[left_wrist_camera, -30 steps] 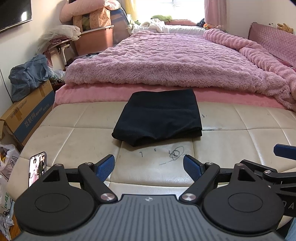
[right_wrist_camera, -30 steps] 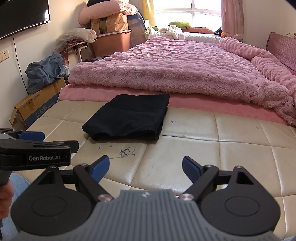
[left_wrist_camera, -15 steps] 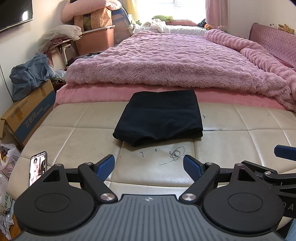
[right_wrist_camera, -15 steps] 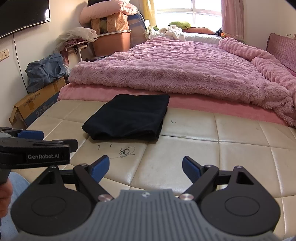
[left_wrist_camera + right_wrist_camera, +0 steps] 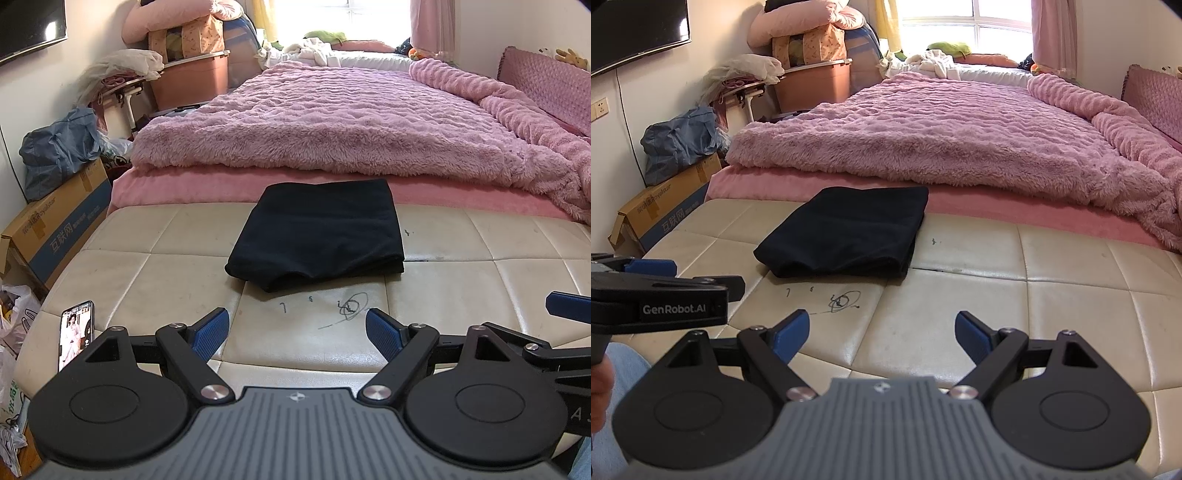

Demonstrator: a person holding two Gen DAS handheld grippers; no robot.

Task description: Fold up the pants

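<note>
Both tools are wide apart at the fingers and hold nothing. The left tool (image 5: 298,328) hangs low over the near part of the cream padded bench (image 5: 480,280), its blue pads (image 5: 211,332) spread with bare cushion between them. The right tool (image 5: 882,332) sits just beside it at much the same height, equally spread, equally empty; from its camera the left tool's side shows as a black bar at the left edge, with part of a hand below it.

Take the black pants (image 5: 321,236) as the landmark. They lie on the bench, well ahead of both tools, folded into a compact, squarish packet with layered edges showing along the near side. Just in front of them, toward the tools, there are pen scribbles (image 5: 351,304) on the cushion. Behind them runs the edge of the bed with its pink fluffy blanket (image 5: 332,133). Off to their left, at the bench's near corner, a phone (image 5: 75,330) lies with its screen lit.

To my eye the folding is finished, or as good as: the packet looks tidy, nothing is gripped, and both tools stand clear of it. The near left corner bulges slightly. If anything more is wanted, it would be a light press or tuck there, approaching low with the pads spread; otherwise, simply stay clear.
</note>
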